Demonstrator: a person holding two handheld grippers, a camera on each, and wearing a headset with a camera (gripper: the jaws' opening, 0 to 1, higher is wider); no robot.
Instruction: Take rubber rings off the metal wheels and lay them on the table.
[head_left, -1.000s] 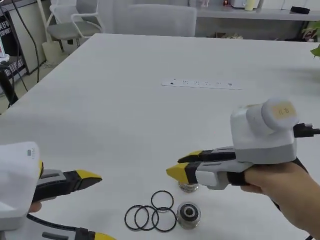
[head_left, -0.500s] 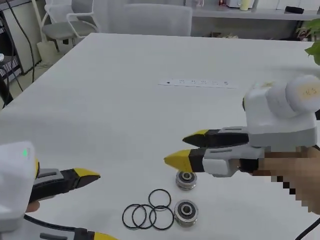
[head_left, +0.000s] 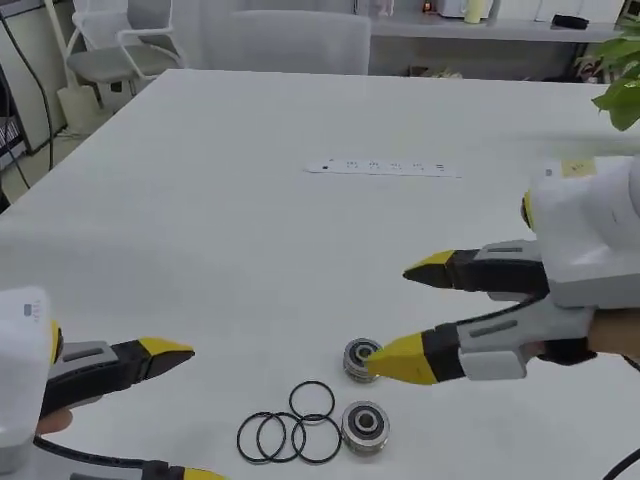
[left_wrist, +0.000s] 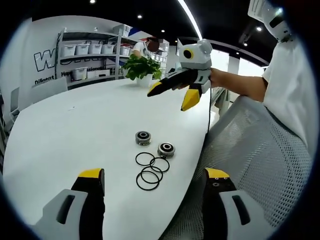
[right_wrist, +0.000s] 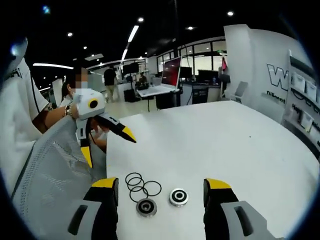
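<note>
Two metal wheels rest on the white table (head_left: 250, 230): one (head_left: 358, 358) farther off, one (head_left: 365, 425) nearer to me. Left of the nearer wheel lie several loose black rubber rings (head_left: 290, 430), some overlapping. My right gripper (head_left: 408, 316) hovers open just right of the farther wheel, its lower yellow tip beside it, nothing between its jaws. Left of the rings, my left gripper (head_left: 180, 412) is open and empty. The left gripper view has the wheels (left_wrist: 143, 137) (left_wrist: 166, 149) and rings (left_wrist: 150, 170) ahead of its jaws. The right gripper view has the wheels (right_wrist: 178, 196) (right_wrist: 146, 206) and rings (right_wrist: 137, 187) between its jaws.
A white power strip (head_left: 383, 167) lies across the middle of the table. Chairs (head_left: 300, 40) stand at the far edge and plant leaves (head_left: 620, 90) hang in at the right. A mesh chair back (left_wrist: 240, 140) sits close to the near table edge.
My right gripper's jaws have spread from nearly shut to wide open and drawn back to the right, uncovering the farther wheel. The left gripper, rings and nearer wheel have stayed put.
</note>
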